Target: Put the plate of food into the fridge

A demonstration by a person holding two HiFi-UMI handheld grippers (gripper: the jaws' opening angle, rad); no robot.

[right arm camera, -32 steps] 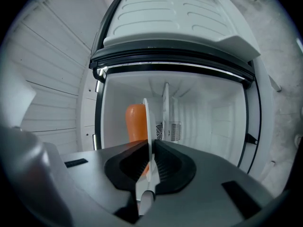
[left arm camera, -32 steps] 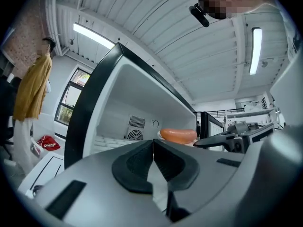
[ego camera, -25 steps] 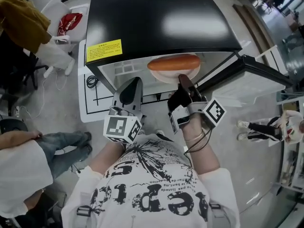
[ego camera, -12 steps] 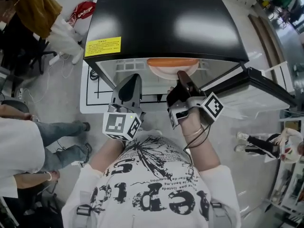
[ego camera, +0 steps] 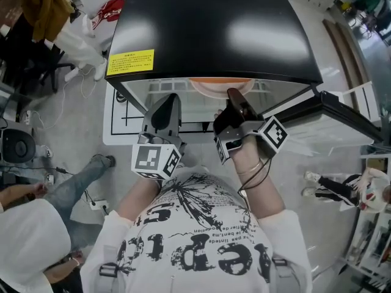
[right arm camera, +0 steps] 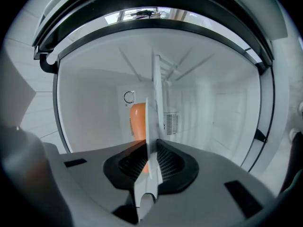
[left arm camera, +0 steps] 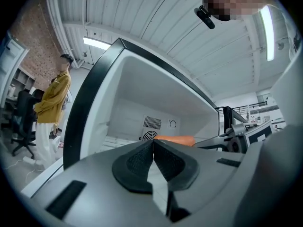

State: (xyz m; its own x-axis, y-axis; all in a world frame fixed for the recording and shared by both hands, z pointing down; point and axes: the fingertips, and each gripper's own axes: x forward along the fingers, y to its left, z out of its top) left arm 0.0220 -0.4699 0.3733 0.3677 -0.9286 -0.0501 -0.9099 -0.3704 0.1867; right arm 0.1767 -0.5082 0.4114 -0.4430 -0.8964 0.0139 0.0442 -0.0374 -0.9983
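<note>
Orange food (right arm camera: 137, 119) is sitting on the plate (right arm camera: 155, 93), and the plate is poking into the open fridge (ego camera: 214, 29), just under its black top. The right gripper (ego camera: 234, 97) is pinching the plate's rim between its pads, with its jaws just now opening a little. The left gripper (ego camera: 172, 102) is hanging beside it, closed tight and holding nothing

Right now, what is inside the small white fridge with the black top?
A white plate carrying long orange food; from overhead the black top covers most of both.
</note>
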